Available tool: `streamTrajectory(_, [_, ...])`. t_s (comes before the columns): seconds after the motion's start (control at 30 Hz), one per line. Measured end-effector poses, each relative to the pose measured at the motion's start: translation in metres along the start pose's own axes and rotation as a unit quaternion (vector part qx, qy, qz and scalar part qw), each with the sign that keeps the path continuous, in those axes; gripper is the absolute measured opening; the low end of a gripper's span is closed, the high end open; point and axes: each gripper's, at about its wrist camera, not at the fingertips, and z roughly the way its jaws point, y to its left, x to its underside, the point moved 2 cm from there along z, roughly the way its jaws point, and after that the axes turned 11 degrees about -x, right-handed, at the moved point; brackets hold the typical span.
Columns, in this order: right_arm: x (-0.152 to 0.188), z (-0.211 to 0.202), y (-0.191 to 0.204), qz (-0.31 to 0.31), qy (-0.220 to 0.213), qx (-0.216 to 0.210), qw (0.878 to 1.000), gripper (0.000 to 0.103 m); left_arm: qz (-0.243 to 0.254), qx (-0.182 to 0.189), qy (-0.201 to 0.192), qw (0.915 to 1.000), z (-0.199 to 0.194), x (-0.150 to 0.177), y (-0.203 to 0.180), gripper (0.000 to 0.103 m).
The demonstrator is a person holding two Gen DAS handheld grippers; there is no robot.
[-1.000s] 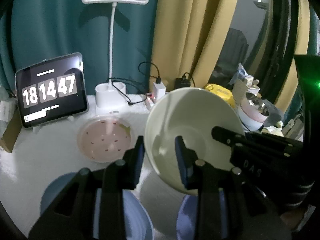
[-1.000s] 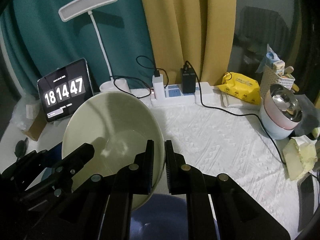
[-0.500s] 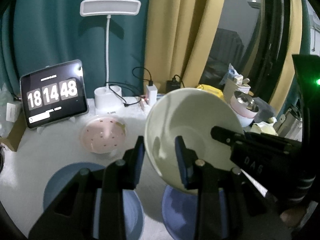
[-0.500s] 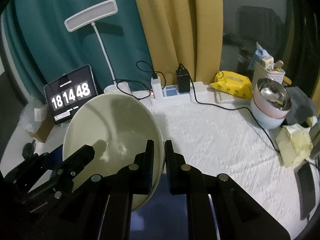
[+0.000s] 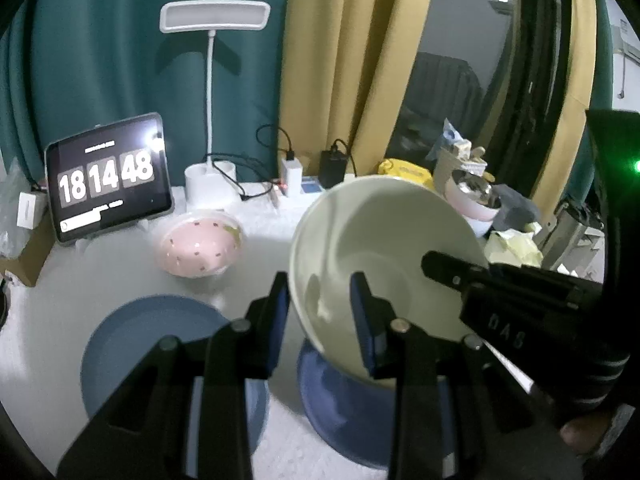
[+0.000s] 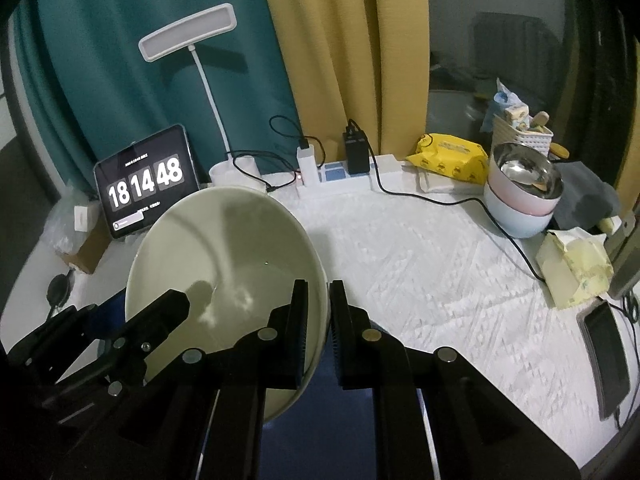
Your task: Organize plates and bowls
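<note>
Both tools grip one pale green bowl: left tool across its near rim, right tool pinching its right edge. Tilted, it hangs above a blue plate on the white-clothed desk; another blue plate and a pink bowl lie leftward.

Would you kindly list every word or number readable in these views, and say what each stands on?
"18 14 48": clock digits on the tablet.
Small lines above and below the digits: too blurred to read.
Yellow wipes pack: print too small to read.
Raised letters on the right gripper body: unclear.
</note>
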Motion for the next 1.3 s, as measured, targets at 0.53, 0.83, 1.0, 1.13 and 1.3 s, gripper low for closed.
streamTrajectory(0.53, [0.032, -0.016, -0.005, 0.013, 0.011, 0.011, 1.0, 0.012, 0.013, 0.01, 0.021, 0.9997, -0.014, 0.032, -0.014, 0.031])
streamTrajectory(0.83, [0.052, -0.018, -0.008, 0.02, 0.021, 0.014, 0.999, 0.011, 0.019, 0.008, 0.036, 0.9991, -0.015, 0.052, -0.02, 0.031])
streamTrajectory(1.0, [0.064, -0.013, -0.01, 0.023, 0.031, 0.014, 0.999, 0.011, 0.023, 0.004, 0.045, 0.9987, -0.012, 0.063, -0.021, 0.031])
streamTrajectory(1.13, [0.071, -0.009, -0.011, 0.026, 0.038, 0.014, 0.999, 0.011, 0.027, 0.0, 0.052, 0.9983, -0.008, 0.07, -0.022, 0.031])
streamTrajectory(1.3, [0.078, -0.003, -0.015, 0.03, 0.048, 0.018, 0.998, 0.011, 0.035, -0.002, 0.062, 0.9975, -0.002, 0.076, -0.026, 0.031])
